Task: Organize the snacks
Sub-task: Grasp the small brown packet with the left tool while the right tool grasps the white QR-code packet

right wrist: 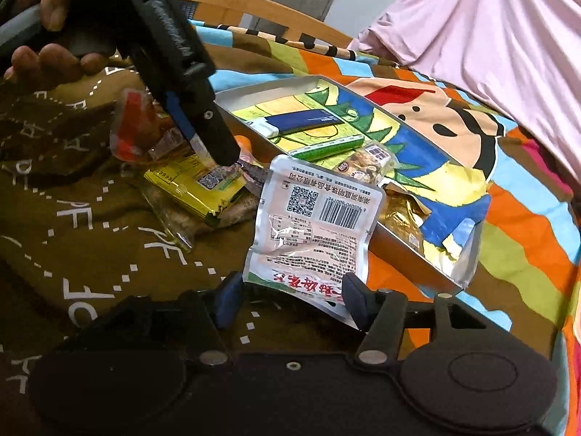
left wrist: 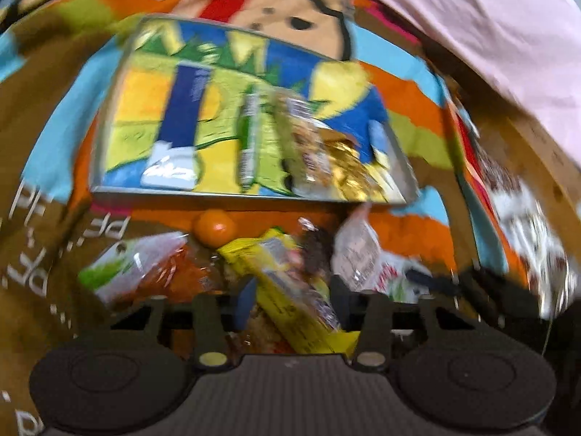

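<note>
A shallow metal tray (right wrist: 406, 250) lies on the bedspread and holds a blue bar (right wrist: 305, 120), a green bar (right wrist: 326, 149), a clear snack pack (right wrist: 366, 167) and a gold packet (right wrist: 403, 214). It also shows blurred in the left wrist view (left wrist: 250, 193). My right gripper (right wrist: 290, 299) holds a white barcode pouch (right wrist: 312, 225) between wide-set jaws, beside the tray's near wall. My left gripper (right wrist: 214, 152) points down onto a yellow packet (right wrist: 196, 185) in the snack pile; that yellow packet (left wrist: 290, 298) lies between its fingers in the left wrist view.
The pile left of the tray holds a red-and-clear pouch (right wrist: 132, 127), a clear brown snack bag (right wrist: 174, 218) and an orange ball (left wrist: 214, 229). A pink sheet (right wrist: 490, 36) covers the far right. A wooden bed rail (right wrist: 232, 3) runs behind.
</note>
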